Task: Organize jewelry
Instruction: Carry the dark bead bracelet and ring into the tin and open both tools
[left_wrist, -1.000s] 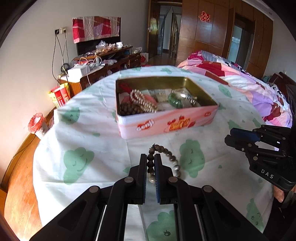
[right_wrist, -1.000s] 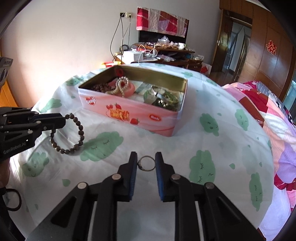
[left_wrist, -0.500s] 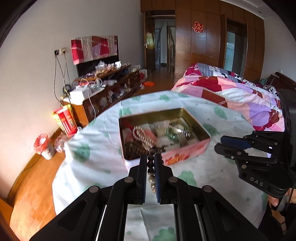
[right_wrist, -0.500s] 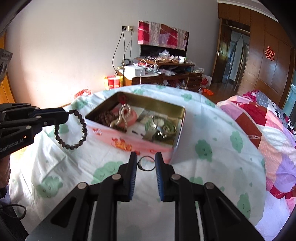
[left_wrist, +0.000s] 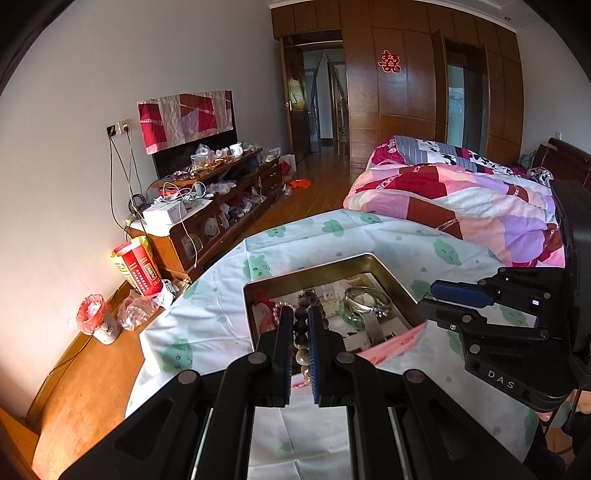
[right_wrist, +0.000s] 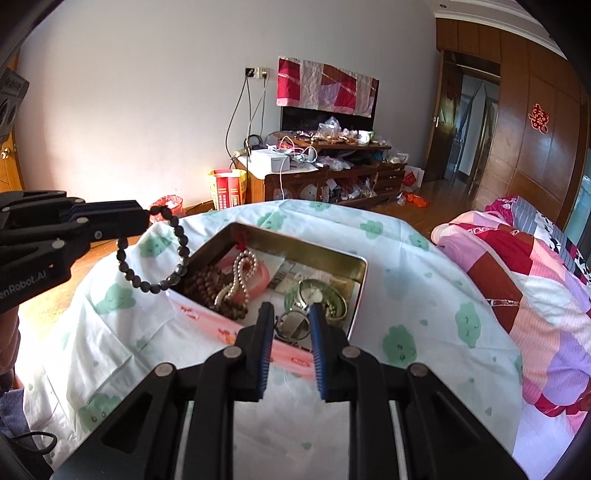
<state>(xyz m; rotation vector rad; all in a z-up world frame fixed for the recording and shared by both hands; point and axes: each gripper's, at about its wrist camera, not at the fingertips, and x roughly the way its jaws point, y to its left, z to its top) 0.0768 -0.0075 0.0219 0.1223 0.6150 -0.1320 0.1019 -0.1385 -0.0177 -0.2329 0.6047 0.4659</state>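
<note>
Left wrist: left gripper (left_wrist: 298, 328) clamped on dark bead bracelet (left_wrist: 301, 332), beads strung between the pads, above open tin (left_wrist: 384, 266).

Right wrist: right gripper (right_wrist: 291, 328) narrowly parted, pinching thin metal ring (right_wrist: 293, 325) over tin's near wall; bracelet dangling left of tin.

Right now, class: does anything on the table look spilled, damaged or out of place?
Nothing stands out. The pink rectangular tin sits flat and open on the cloud-print cloth, its jewelry inside. The dark beaded bracelet and thin metal ring are each held in jaws, not dropped.
</note>
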